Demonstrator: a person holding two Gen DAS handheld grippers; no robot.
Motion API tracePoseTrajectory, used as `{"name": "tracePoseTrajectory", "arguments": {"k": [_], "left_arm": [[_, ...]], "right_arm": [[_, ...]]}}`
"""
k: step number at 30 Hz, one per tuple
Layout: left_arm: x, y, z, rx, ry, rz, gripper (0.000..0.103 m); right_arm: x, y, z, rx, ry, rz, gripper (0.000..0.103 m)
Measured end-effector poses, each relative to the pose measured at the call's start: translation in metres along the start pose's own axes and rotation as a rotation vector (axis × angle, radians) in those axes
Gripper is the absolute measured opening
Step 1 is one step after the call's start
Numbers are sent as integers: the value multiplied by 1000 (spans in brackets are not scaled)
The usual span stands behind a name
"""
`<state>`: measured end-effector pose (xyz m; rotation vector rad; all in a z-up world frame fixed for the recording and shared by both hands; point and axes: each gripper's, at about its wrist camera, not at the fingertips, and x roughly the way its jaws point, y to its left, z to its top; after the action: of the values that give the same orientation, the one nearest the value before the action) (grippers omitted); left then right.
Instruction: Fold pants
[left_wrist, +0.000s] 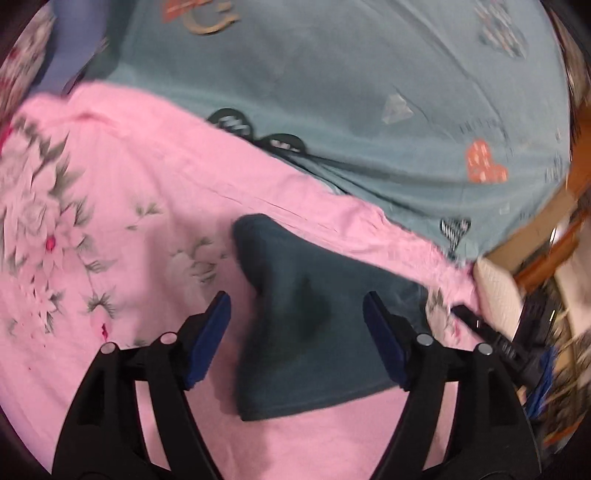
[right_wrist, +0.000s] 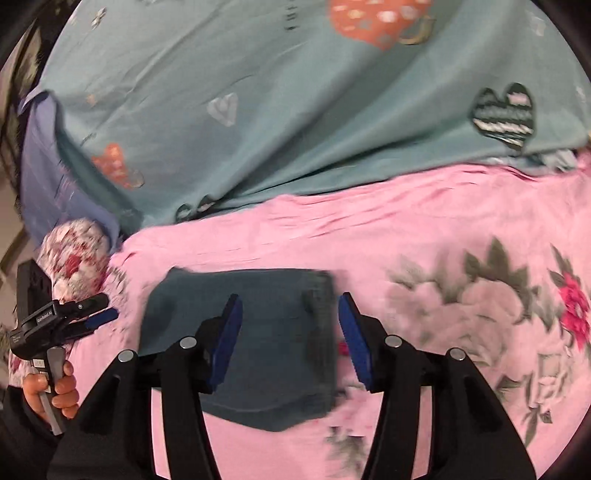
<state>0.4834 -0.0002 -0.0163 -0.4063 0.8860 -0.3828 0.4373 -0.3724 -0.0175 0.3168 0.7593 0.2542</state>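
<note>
The dark blue-grey pants (left_wrist: 310, 325) lie folded into a compact bundle on the pink floral bedspread (left_wrist: 147, 206). My left gripper (left_wrist: 297, 314) is open above the bundle, its blue pads either side of it, holding nothing. In the right wrist view the same pants (right_wrist: 273, 332) lie as a rough rectangle, and my right gripper (right_wrist: 291, 317) is open above them, empty. The left gripper shows at the left edge of the right wrist view (right_wrist: 99, 314), held in a hand. The right gripper's tip shows at the right of the left wrist view (left_wrist: 480, 328).
A teal sheet with heart prints (right_wrist: 295, 110) covers the bed beyond the pink spread. A floral pillow (right_wrist: 77, 251) and a purple cloth (right_wrist: 40, 166) lie at the left. A wooden bed frame (left_wrist: 576, 177) and clutter show at the right.
</note>
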Motion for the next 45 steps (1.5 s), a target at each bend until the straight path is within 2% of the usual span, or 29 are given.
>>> {"name": "tracePoseTrajectory", "arguments": {"k": [2, 5, 6, 7, 8, 10, 12, 14, 16, 18, 19, 21, 24, 27, 30, 31, 34, 35, 41, 45], "left_arm": [[20, -18, -11, 85, 42, 89, 76], [58, -15, -21, 98, 114, 204, 69], [68, -9, -21, 87, 131, 232, 64], [67, -5, -19, 93, 84, 242, 65], [64, 2, -20, 83, 85, 251, 63], [52, 11, -15, -9, 108, 181, 64], [21, 5, -14, -31, 70, 146, 65], [-25, -14, -18, 12, 1, 136, 72], [-89, -43, -33, 62, -92, 131, 92], [-151, -73, -62, 128, -183, 137, 101], [-179, -89, -80, 172, -217, 136, 101], [-225, -113, -120, 240, -248, 136, 101], [-279, -136, -181, 268, -252, 112, 101], [-321, -151, -235, 309, -253, 106, 101], [-345, -161, -286, 342, -263, 140, 101], [-351, -160, -304, 339, -256, 138, 101], [-350, -151, -333, 300, -216, 98, 101], [-350, -148, -339, 288, -215, 106, 101], [-334, -145, -353, 301, -215, 227, 101], [-330, -148, -348, 315, -232, 271, 101]], "right_arm": [[19, 13, 3, -27, 48, -16, 53], [63, 6, -2, 27, 148, -125, 53], [67, 5, -3, 17, 131, -152, 54], [71, 5, -2, 4, 142, -179, 54], [75, 2, -4, 30, 172, -168, 54], [61, 0, -2, 80, 123, -130, 54], [23, 6, 0, 76, 45, -81, 54], [-25, 21, 2, 71, -18, -50, 54], [-86, 45, -6, 46, -75, -45, 57], [-151, 75, -26, -6, -119, -35, 67], [-181, 88, -41, -32, -142, -36, 72], [-246, 114, -80, -80, -199, -73, 98], [-318, 147, -144, -139, -233, -73, 102], [-373, 167, -196, -186, -280, -123, 102], [-409, 180, -246, -226, -343, -188, 102], [-413, 181, -260, -216, -348, -199, 102], [-409, 174, -293, -158, -325, -179, 102], [-402, 170, -301, -139, -313, -186, 102], [-363, 157, -318, -83, -207, -221, 102], [-359, 156, -319, -100, -218, -244, 102]]}}
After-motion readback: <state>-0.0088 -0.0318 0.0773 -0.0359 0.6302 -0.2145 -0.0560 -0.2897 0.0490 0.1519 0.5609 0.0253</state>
